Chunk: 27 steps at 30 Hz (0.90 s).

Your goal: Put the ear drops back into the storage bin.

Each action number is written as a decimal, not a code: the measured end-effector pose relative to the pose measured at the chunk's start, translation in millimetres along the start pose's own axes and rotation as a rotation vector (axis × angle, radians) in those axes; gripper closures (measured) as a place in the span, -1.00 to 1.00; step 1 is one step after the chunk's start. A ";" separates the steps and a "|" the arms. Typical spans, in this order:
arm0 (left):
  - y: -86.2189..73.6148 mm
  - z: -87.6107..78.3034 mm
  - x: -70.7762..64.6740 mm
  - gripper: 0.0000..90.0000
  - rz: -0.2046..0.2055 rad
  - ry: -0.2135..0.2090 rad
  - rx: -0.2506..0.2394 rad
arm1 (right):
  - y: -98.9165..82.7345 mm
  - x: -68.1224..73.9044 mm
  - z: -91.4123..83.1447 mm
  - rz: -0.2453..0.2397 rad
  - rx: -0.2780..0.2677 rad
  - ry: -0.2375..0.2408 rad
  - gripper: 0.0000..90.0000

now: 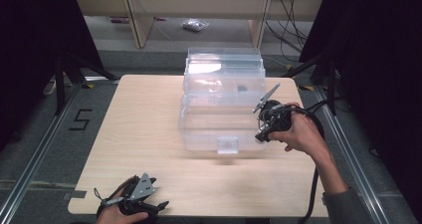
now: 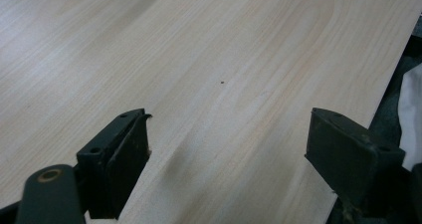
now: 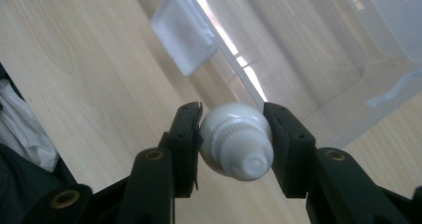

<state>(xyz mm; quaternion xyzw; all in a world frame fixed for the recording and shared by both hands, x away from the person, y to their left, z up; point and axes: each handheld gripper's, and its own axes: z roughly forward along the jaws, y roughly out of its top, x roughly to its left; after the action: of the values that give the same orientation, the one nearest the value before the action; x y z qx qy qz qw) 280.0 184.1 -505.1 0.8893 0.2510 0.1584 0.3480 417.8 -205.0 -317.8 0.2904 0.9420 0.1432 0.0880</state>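
My right gripper (image 3: 233, 112) is shut on a white, bulb-shaped piece (image 3: 238, 144) with a ribbed collar and a small nozzle that faces the camera. In the high view the right gripper (image 1: 261, 133) hangs at the front right corner of a clear plastic box (image 1: 199, 129), just above the table. The box's lid (image 1: 224, 69) stands up at the back, and a clear latch (image 1: 228, 145) hangs from its front wall. The latch (image 3: 184, 35) and box rim (image 3: 249, 79) lie just beyond the held piece. My left gripper (image 1: 158, 194) rests open at the table's front left, over bare wood (image 2: 229, 117).
The box sits mid-table on the pale wooden table (image 1: 144, 134). Off the table's left edge the floor carries a taped "5" (image 1: 79, 119). A small bag (image 1: 195, 25) lies on the floor far behind. Black stand legs (image 1: 62, 79) flank both sides.
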 end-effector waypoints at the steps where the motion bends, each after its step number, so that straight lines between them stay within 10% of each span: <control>1: -0.1 0.5 0.0 -0.63 0.001 0.003 0.001 | 1.6 -4.1 -0.7 -0.006 -0.003 -0.006 0.34; 27: -0.1 0.1 -0.3 -0.63 0.000 -0.004 -0.001 | 25.0 -62.5 47.4 0.136 0.081 -0.007 0.34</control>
<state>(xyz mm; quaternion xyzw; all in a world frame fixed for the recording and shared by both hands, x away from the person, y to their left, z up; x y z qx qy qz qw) 279.7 184.0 -505.3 0.8894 0.2503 0.1569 0.3488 493.6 -210.6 -349.4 0.3577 0.9248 0.1097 0.0693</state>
